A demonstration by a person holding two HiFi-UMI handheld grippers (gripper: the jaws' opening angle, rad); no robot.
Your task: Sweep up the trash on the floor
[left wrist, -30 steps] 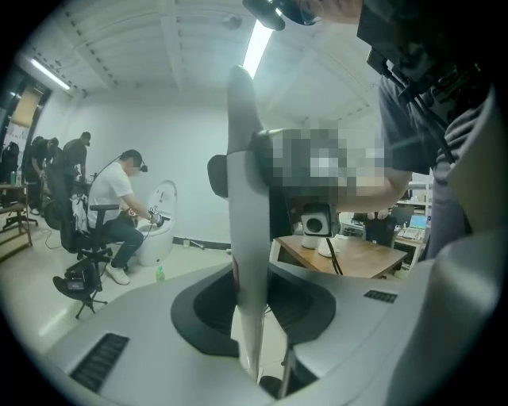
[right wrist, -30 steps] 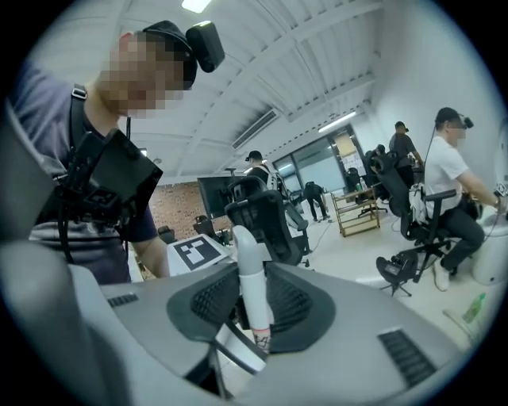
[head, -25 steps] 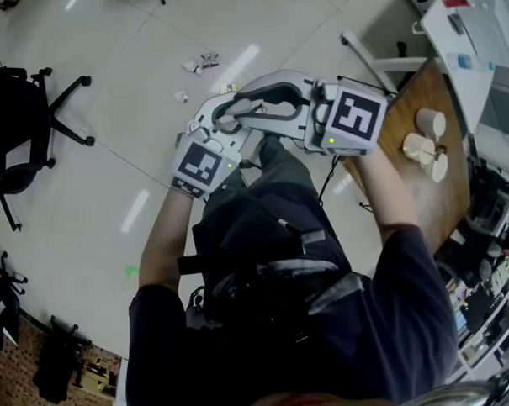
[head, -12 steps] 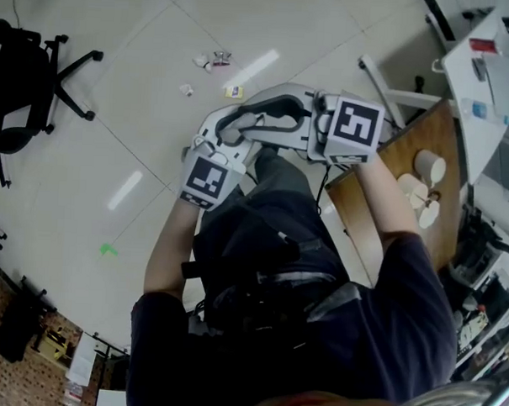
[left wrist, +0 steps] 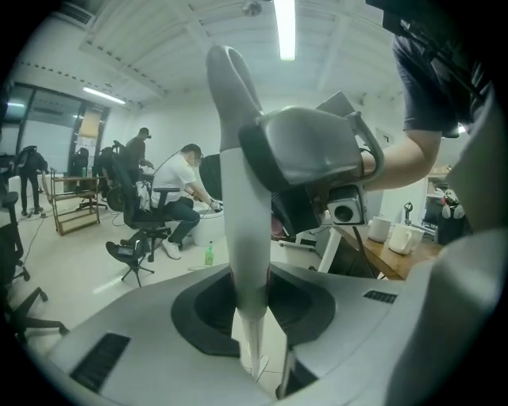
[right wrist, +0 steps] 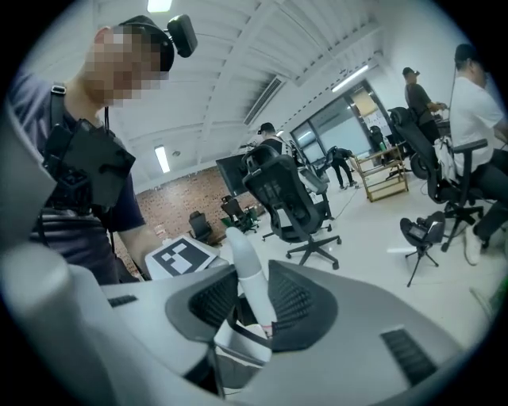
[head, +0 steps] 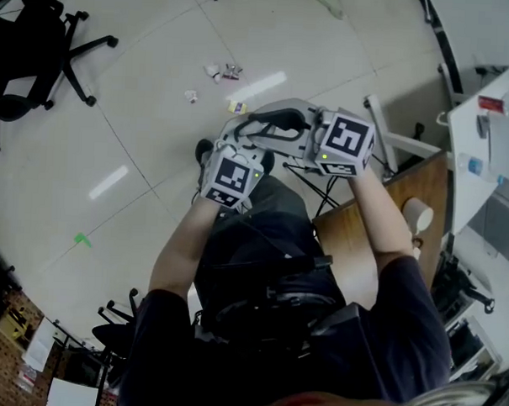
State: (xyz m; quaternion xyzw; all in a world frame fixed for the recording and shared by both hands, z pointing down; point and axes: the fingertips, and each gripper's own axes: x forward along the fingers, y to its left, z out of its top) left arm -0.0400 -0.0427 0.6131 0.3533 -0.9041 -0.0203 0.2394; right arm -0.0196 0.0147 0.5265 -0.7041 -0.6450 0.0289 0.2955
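**Both tongs on handles, trash unswept on the floor**

Head view: the trash [head: 214,71] lies on the pale tiled floor [head: 140,117], ahead of the person and a little beyond both tongs. It is a loose scatter of small scraps. Two sit close together, one white and crumpled, the other darker with a striped look. A third white bit lies apart, to the left in the picture. A fourth, yellowish, lies nearest the tongs. Nothing touches any of them.

Left tongs [left wrist: 251,297]: clenched on a long pale handle [left wrist: 238,182]. It rises tall and near upright between the pads and narrows to a thinner white shaft below them. What hangs on its lower end is out of sight.

Right tongs [right wrist: 246,305]: jaws have just been opening, yet a short pale handle [right wrist: 242,266] with a rounded tip stands between the ribbed pads and still looks gripped. Below it hangs a white part with a dark band (cannot tell what it belongs to).

The two tongs sit close together in front of the person's body, marker cubes up.

A black office chair [head: 34,45] stands at upper left, well apart from the scraps. A wooden table [head: 379,233] lies to the person's right, with a pale cup [head: 418,215] on it.
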